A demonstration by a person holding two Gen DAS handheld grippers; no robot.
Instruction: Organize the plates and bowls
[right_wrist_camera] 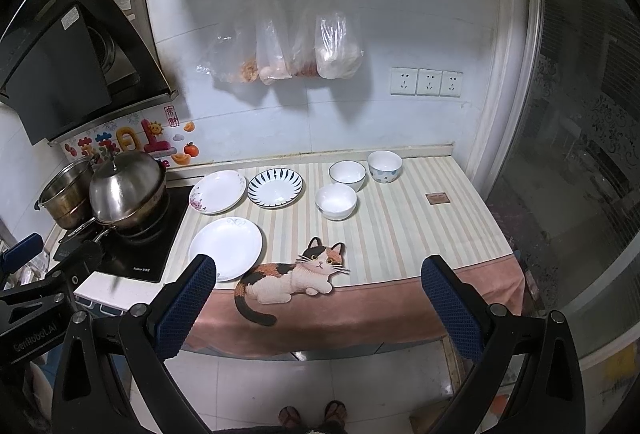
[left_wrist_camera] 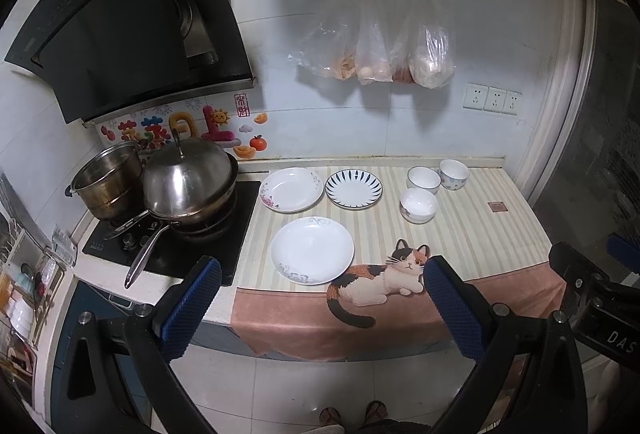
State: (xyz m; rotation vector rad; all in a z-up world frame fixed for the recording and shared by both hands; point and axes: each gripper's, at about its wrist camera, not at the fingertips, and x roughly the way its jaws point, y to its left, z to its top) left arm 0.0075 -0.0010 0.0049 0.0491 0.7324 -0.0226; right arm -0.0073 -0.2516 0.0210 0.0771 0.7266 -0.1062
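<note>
Three plates lie on the striped counter cloth [left_wrist_camera: 472, 234]: a plain white plate [left_wrist_camera: 312, 250] [right_wrist_camera: 225, 247] at the front, a flower-rimmed plate [left_wrist_camera: 291, 189] [right_wrist_camera: 218, 191] and a blue-striped plate [left_wrist_camera: 353, 189] [right_wrist_camera: 275, 189] behind it. Three bowls stand to their right: a front white bowl [left_wrist_camera: 418, 205] [right_wrist_camera: 335, 201], a rear white bowl [left_wrist_camera: 423, 179] [right_wrist_camera: 347, 174] and a dotted bowl [left_wrist_camera: 454, 173] [right_wrist_camera: 384, 165]. My left gripper [left_wrist_camera: 322, 270] and right gripper [right_wrist_camera: 318, 270] are both open and empty, held back from the counter's front edge.
A lidded wok [left_wrist_camera: 188, 185] and a steel pot [left_wrist_camera: 108, 179] sit on the black cooktop [left_wrist_camera: 224, 234] at the left. A range hood [left_wrist_camera: 120, 25] hangs above. Plastic bags [left_wrist_camera: 384, 41] hang on the wall. A glass door [right_wrist_camera: 580, 153] is at the right.
</note>
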